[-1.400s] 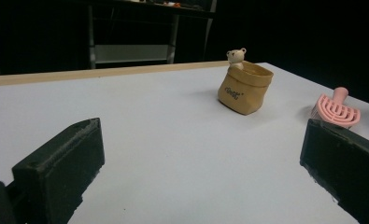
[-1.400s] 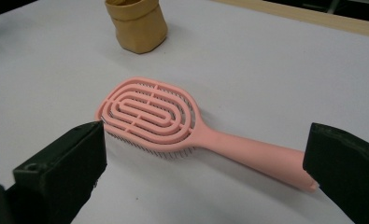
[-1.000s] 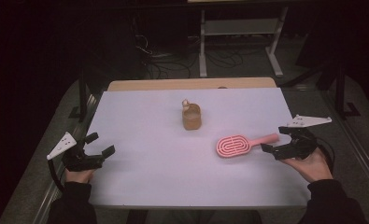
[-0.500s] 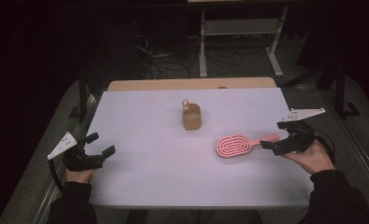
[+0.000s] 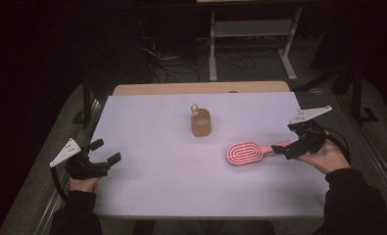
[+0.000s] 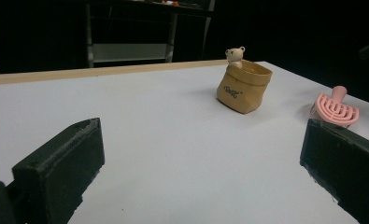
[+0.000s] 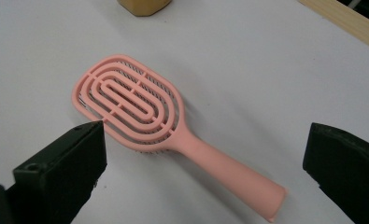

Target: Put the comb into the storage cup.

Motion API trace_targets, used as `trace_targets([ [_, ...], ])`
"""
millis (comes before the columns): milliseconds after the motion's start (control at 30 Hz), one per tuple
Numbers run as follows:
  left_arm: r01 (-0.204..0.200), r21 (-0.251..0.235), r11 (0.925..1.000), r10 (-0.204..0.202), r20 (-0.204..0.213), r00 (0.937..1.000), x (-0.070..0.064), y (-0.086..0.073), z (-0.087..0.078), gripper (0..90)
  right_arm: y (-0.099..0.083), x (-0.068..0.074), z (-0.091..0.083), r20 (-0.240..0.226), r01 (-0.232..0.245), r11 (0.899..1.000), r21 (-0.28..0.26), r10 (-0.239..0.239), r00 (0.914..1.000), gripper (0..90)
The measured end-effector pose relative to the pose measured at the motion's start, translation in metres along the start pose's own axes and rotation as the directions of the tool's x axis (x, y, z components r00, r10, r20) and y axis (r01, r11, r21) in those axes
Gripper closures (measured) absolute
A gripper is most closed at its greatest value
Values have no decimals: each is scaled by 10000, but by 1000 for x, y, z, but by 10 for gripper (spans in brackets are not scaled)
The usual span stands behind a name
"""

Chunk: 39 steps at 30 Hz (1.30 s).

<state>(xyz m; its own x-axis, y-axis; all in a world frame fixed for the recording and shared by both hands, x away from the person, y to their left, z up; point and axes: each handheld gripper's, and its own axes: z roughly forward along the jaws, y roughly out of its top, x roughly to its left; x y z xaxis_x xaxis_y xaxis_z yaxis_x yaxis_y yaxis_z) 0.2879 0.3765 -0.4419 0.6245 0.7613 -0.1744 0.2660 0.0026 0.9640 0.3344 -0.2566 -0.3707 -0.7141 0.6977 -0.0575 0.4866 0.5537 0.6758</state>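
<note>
**Both grippers open, brush between the right jaws**

Currently the right gripper (image 5: 287, 149) sits at the right edge of the table (image 5: 147, 122), held from below by the right hand (image 5: 323, 157). Jaws are wide apart. The right gripper view looks down between them at the brush (image 7: 145, 119): handle runs toward the camera, its end roughly midway between the jaws, neither jaw touching it. From the high view the jaw tips reach the handle end; contact can't be told there.

The brush (image 5: 250, 152) is pink, with a vented oval head of concentric slots, lying flat with bristles down. Head points toward table centre, handle toward the right gripper.

Left gripper (image 5: 105, 152) is at the near left of the table, held by the left hand (image 5: 83, 183). Jaws apart, nothing between them, with only bare table surface ahead in the left gripper view. Well apart from both objects.

A tan bag (image 5: 201, 125) stands upright mid-table, toward the far side, with a small bear figure (image 5: 195, 108) at its rim. Left gripper view shows dark print on the bag's side, too small to read. The bag stands near the brush head, not touching.

A wooden strip (image 5: 201, 88) shows along the table's far edge. Beyond it, a dark floor with cables (image 5: 176, 63) and a metal frame (image 5: 252, 29).
</note>
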Motion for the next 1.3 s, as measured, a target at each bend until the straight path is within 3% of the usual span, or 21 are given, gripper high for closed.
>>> trace_targets([
  [467, 21, 0, 10000, -21, 15, 10000, 0, 0, 1, 0, 15, -11, 10, -287, 1051, 9919, 720, -1032, 9942, 0],
  [667, 7, 25, 10000, -7, 5, 10000, 1, 0, 2, 0, 22, -14, 15, -619, 1713, 9806, 957, -1659, 9842, 0],
  [900, -39, 55, 10000, 39, 42, 10000, 1, 0, 3, 0, 25, -13, 25, -833, 2543, 9565, 1429, -2444, 9661, 0],
  [933, -44, 60, 10000, 44, 48, 10000, 1, 0, 4, 0, 25, -13, 28, -962, 2793, 9493, 1443, -2674, 9588, 0],
  [1100, -33, 70, 10000, 33, 50, 10000, 1, 0, 4, 0, 26, -12, 33, -1156, 3158, 9352, 1602, -3000, 9469, 0],
  [1233, -45, 68, 10000, 45, 46, 10000, 1, 0, 4, 0, 27, -9, 38, -1465, 3812, 9058, 1849, -3582, 9221, 0],
  [1267, -40, 68, 10000, 39, 48, 10000, 1, -1, 4, 0, 28, -9, 38, -1635, 3927, 9005, 1868, -3657, 9163, 0],
  [1300, -44, 70, 10000, 44, 52, 10000, 1, -1, 5, 0, 28, -9, 38, -1635, 3927, 9005, 1868, -3657, 9163, 0],
])
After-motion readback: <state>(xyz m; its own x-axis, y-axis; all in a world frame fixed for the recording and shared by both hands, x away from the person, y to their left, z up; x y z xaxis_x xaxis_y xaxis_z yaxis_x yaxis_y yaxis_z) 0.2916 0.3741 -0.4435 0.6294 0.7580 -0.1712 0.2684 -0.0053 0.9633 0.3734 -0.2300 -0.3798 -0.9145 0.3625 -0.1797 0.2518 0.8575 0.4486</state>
